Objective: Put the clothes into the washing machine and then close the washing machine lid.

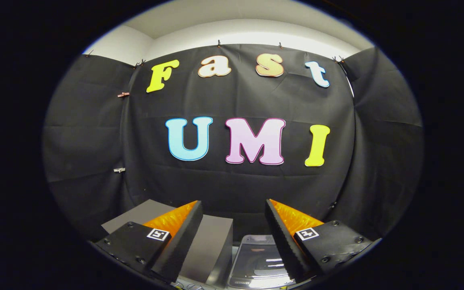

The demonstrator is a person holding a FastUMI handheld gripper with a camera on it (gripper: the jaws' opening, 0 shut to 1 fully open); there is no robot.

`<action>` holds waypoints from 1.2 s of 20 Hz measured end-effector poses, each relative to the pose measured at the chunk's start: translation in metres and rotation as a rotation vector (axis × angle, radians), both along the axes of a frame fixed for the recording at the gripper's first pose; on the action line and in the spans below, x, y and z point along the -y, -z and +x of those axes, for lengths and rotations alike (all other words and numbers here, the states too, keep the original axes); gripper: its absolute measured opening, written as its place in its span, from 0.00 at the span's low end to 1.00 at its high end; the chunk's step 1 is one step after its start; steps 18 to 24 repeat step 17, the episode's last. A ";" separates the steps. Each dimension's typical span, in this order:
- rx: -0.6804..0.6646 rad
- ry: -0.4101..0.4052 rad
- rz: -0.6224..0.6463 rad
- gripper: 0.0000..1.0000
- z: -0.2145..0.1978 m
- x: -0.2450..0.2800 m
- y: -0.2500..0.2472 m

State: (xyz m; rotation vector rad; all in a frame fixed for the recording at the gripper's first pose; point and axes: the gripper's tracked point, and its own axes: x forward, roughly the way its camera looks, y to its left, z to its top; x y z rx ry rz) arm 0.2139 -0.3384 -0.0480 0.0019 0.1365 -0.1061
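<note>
The gripper (234, 241) is held level and looks straight at the booth's black cloth wall (236, 181), with its jaws released: the two fingers (183, 237) stand well apart and nothing lies between them or touches either one.

Low down, in the gap between the fingers and just beyond them, sits the washing machine (256, 262). Its lid (258, 257) is a glossy, dark transparent panel with a paler frame around it, and light glints off it in short streaks (whether the lid is fully shut or slightly raised cannot be told from this angle). The right finger overlaps the lid's right side.

Beside the machine, on the left, stands a plain grey box (212, 241), partly hidden behind the left finger; its flat top and one side face are visible, and it appears to stand close against the washing machine, though whether they touch cannot be told.

Each finger base carries a small square marker (158, 234).

Above the cloth wall a strip of white wall (252, 34) and ceiling is lit brightly, and small clips (123, 94) pin the cloth along its top and left seam.
</note>
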 end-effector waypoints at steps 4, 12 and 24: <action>-0.017 -0.004 0.002 0.98 -0.004 -0.002 0.007; -0.043 -0.016 0.014 0.98 -0.011 0.002 0.018; -0.037 -0.022 0.006 0.98 -0.014 0.006 0.016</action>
